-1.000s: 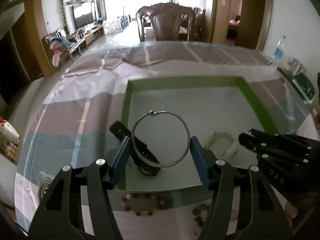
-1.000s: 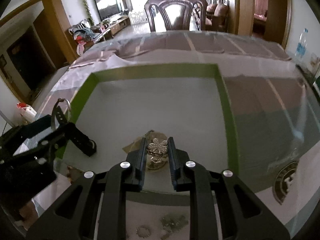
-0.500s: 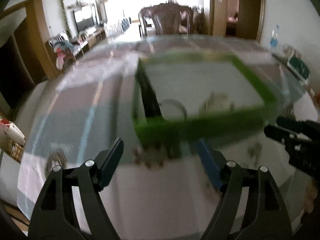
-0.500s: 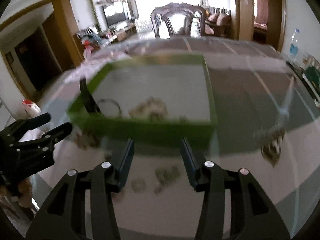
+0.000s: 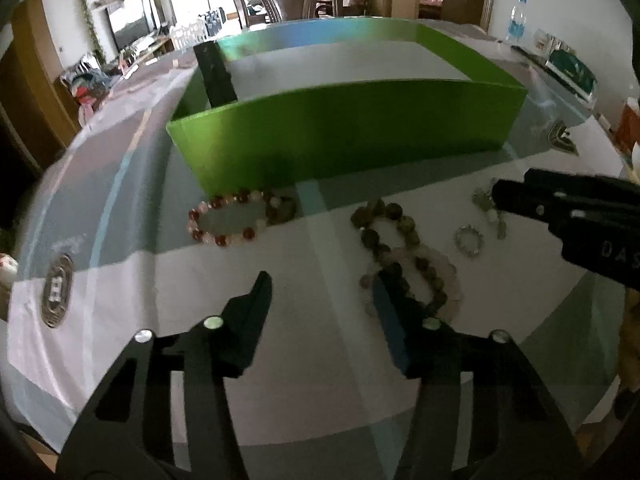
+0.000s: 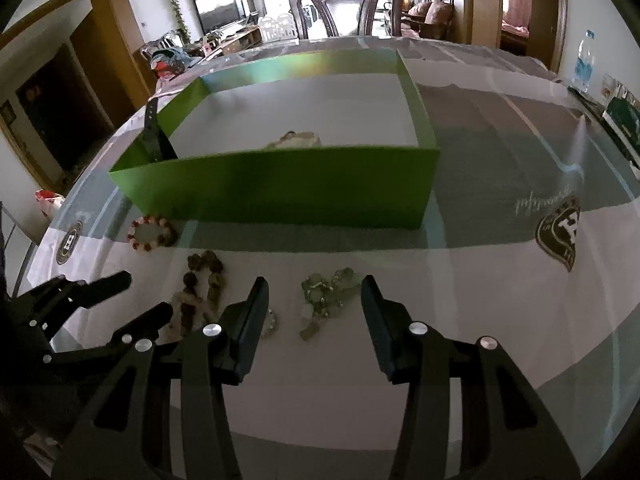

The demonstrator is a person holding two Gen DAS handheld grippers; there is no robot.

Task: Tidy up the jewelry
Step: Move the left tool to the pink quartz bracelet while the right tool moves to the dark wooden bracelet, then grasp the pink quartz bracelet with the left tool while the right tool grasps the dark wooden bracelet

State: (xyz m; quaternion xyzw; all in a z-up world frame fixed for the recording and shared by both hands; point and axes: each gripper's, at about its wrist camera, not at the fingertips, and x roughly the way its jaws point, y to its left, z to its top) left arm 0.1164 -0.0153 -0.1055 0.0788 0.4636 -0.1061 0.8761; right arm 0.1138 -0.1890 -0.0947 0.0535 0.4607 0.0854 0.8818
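Two tools over the worktop (image 6: 500,300), short of the green box (image 6: 280,196). Right tool (image 6: 316,308): jaws apart and empty, greenish tangle of jewelry (image 6: 326,294) lying directly ahead between the fingertips, long axis running toward the box. Left tool (image 5: 322,294): jaws closing on nothing, brown bead bracelet (image 5: 400,248) just off its right finger; red-and-white bracelet (image 5: 230,220) farther ahead, against the box wall

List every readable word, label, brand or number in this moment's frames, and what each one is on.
"DAS": white letters on the black right gripper body; more may be cut off.
Cursive word on the patterned tablecloth beside the shield emblem: mirrored, unreadable.
Round emblems on the tablecloth: too blurred.
Clear water bottle label: too small.
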